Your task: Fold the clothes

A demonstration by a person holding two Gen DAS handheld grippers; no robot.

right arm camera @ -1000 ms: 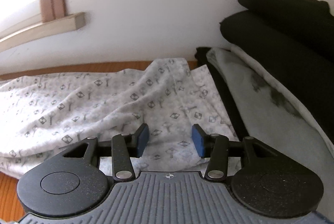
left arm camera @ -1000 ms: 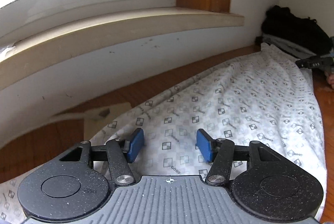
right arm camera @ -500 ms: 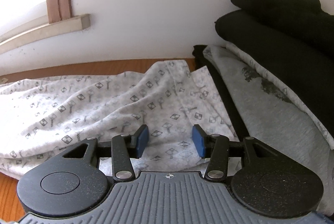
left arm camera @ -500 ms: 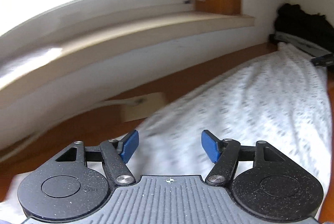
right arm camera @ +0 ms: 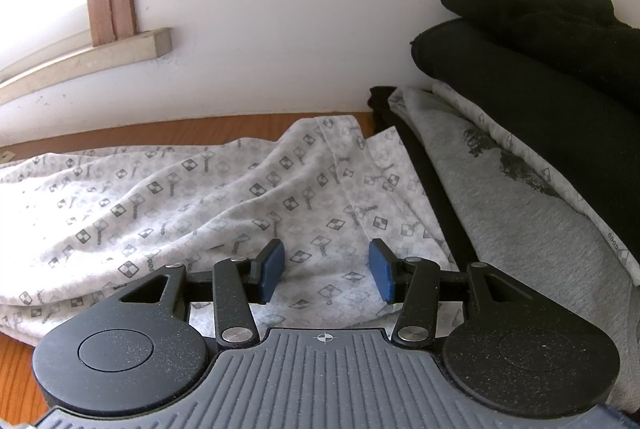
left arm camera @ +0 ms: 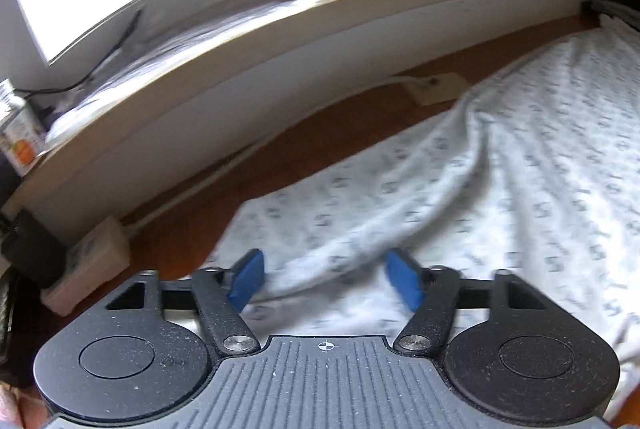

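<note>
Patterned white garment (left arm camera: 500,189) spread long across the wooden tabletop (left arm camera: 280,149), below the window sill (left arm camera: 280,41). Left gripper (left arm camera: 324,279) hovering over its near-left end, jaws parted and just narrowed, a raised ridge of cloth between them but no pad pressing. Right gripper (right arm camera: 326,269) over the far-right end, jaws apart, gripping nothing, cloth flat beneath. Best to drop both onto the hem corners, pinch a single layer, then lift evenly to avoid dragging wrinkles. Thin, soft jersey, rumpled in shallow folds, printed with small checkered diamonds. Beside it, stacked grey top (right arm camera: 520,213) and thick black clothes (right arm camera: 540,61).
</note>
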